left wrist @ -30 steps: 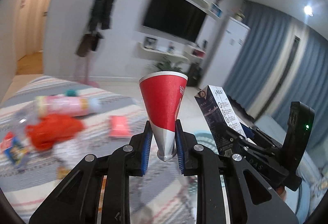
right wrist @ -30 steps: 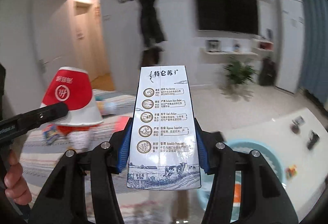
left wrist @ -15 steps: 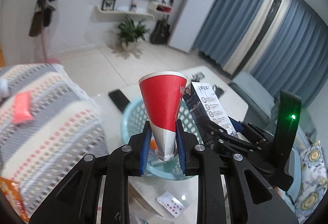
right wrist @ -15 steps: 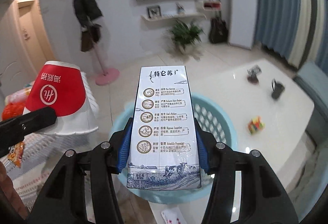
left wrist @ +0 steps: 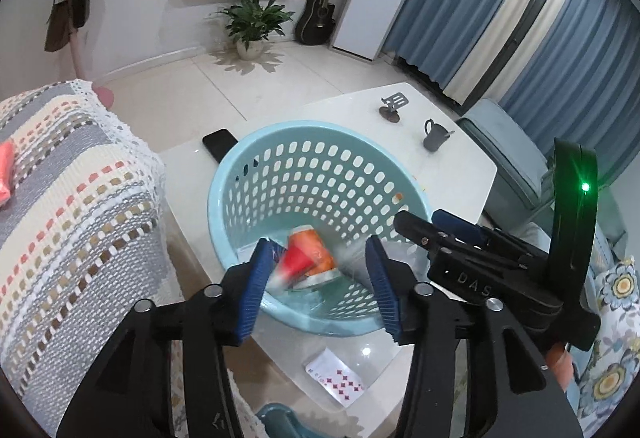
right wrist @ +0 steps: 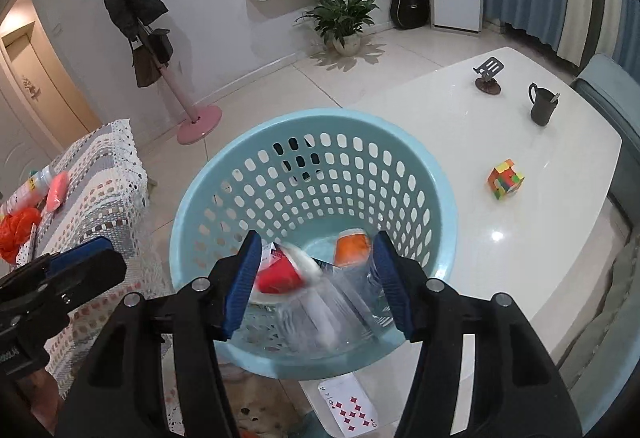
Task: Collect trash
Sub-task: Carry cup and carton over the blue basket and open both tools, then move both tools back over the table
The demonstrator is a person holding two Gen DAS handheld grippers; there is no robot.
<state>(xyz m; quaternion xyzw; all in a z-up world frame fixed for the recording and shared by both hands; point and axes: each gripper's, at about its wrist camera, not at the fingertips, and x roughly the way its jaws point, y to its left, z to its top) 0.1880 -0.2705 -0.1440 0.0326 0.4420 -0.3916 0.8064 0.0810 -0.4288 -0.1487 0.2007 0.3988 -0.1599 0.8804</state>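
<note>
1. Red paper cup (left wrist: pixel 301 258), blurred, lies inside your light blue basket (left wrist: pixel 320 141), beside a blurred milk carton (right wrist: pixel 332 312) and an orange packet (right wrist: pixel 352 248).
2. Your left gripper (left wrist: pixel 318 282) and right gripper (right wrist: pixel 316 284) both hover above the basket, jaws spread, holding nothing.
3. Basket sits on the white table (right wrist: pixel 520 238), near a playing card (right wrist: pixel 352 412), Rubik's cube (right wrist: pixel 505 178) and dark mug (right wrist: pixel 542 103).

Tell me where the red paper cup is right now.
In both wrist views, the red paper cup is inside the blue basket, left of an orange item.
</note>
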